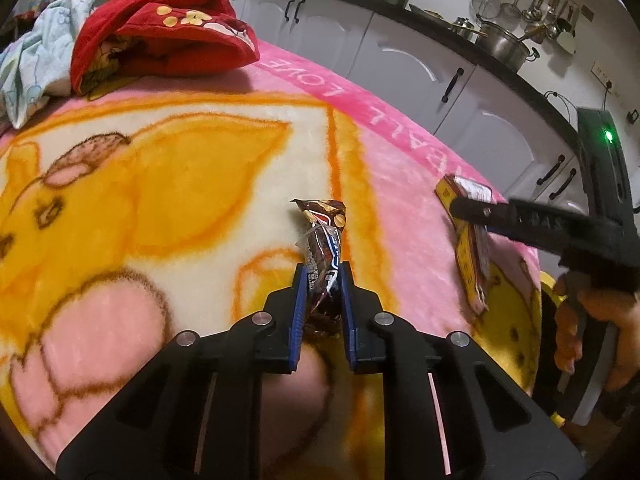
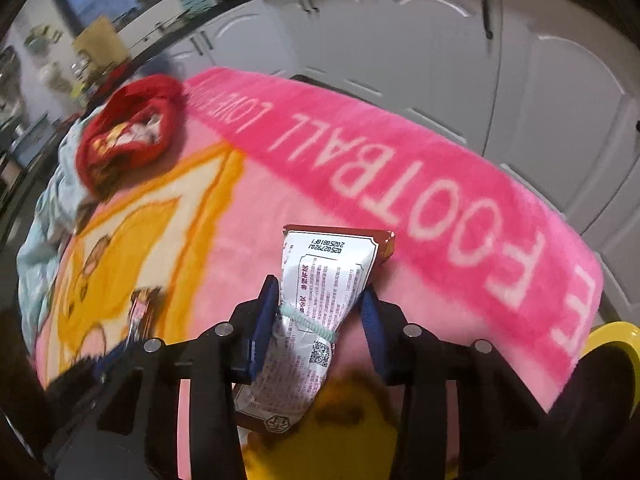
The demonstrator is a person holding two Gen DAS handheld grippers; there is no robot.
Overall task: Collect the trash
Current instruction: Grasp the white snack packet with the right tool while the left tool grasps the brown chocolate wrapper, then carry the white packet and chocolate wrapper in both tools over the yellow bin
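Note:
A crumpled brown snack wrapper [image 1: 324, 220] lies on the pink and orange blanket [image 1: 160, 184]. My left gripper [image 1: 323, 270] is shut on its near end, blue pads pressed to both sides. Further right a silver and brown snack packet [image 2: 332, 256], cinched with a pale green band, stands between the fingers of my right gripper [image 2: 320, 286]. Both blue pads touch its sides. In the left wrist view the same packet [image 1: 472, 276] stands on edge near the blanket's right edge, one black finger [image 1: 472, 210] across it, and a person's hand [image 1: 592, 332] holds that gripper.
A red garment [image 1: 160, 32] and a light blue cloth [image 1: 32, 64] are heaped at the blanket's far left. White cabinets [image 1: 400, 68] with black handles run behind, pots [image 1: 504, 44] on the counter above. A yellow rim [image 2: 612, 336] shows off the blanket's right edge.

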